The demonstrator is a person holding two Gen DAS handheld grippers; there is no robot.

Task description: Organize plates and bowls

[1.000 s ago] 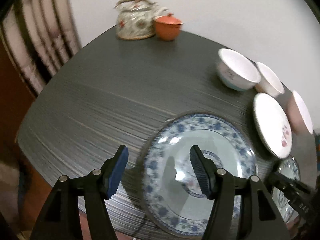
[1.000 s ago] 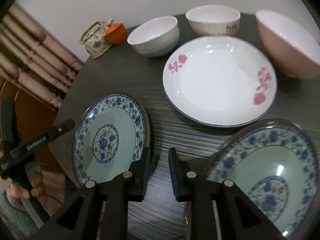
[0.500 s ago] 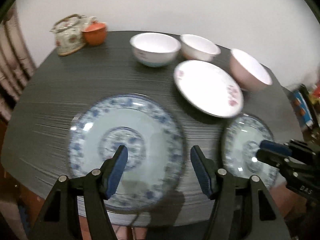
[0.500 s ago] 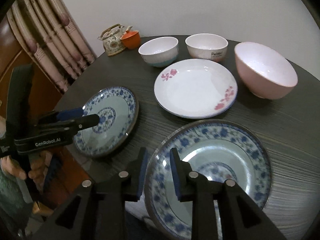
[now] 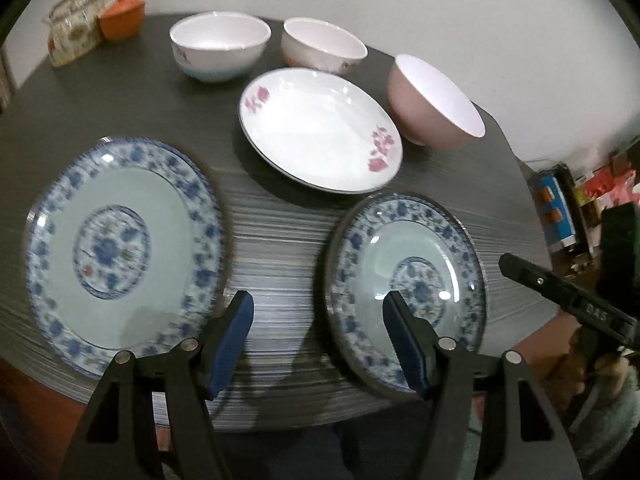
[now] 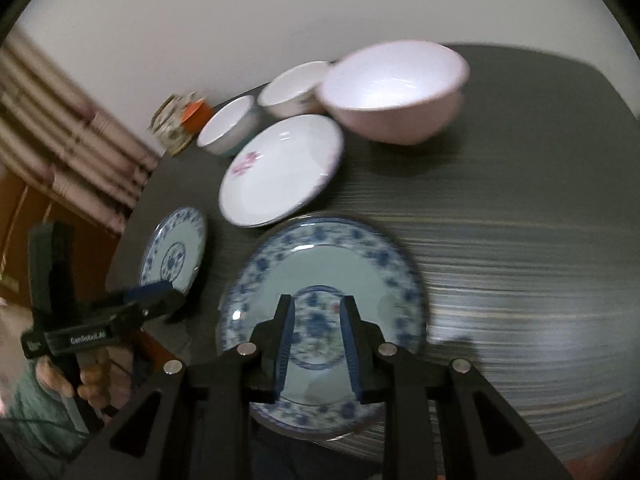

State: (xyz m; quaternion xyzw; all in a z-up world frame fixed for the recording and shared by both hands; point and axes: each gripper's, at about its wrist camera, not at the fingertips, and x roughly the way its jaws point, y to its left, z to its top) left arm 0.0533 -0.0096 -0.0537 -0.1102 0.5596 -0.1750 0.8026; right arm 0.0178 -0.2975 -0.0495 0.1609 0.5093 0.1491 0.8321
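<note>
Hovering, both grippers empty | L gripper [image 5: 316,340] fingers half open over bare desk [image 5: 280,240] btwn two blue plates | R gripper [image 6: 316,344] fingers narrow gap above right blue plate [image 6: 320,280], prob. not touching (blur) | risk: plate overhangs desk edge, rim nudge tips it off

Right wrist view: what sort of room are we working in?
Probably a home dining corner: a dark round table set with crockery, striped curtains beside wooden furniture, and a patterned teapot by the plain wall.
</note>
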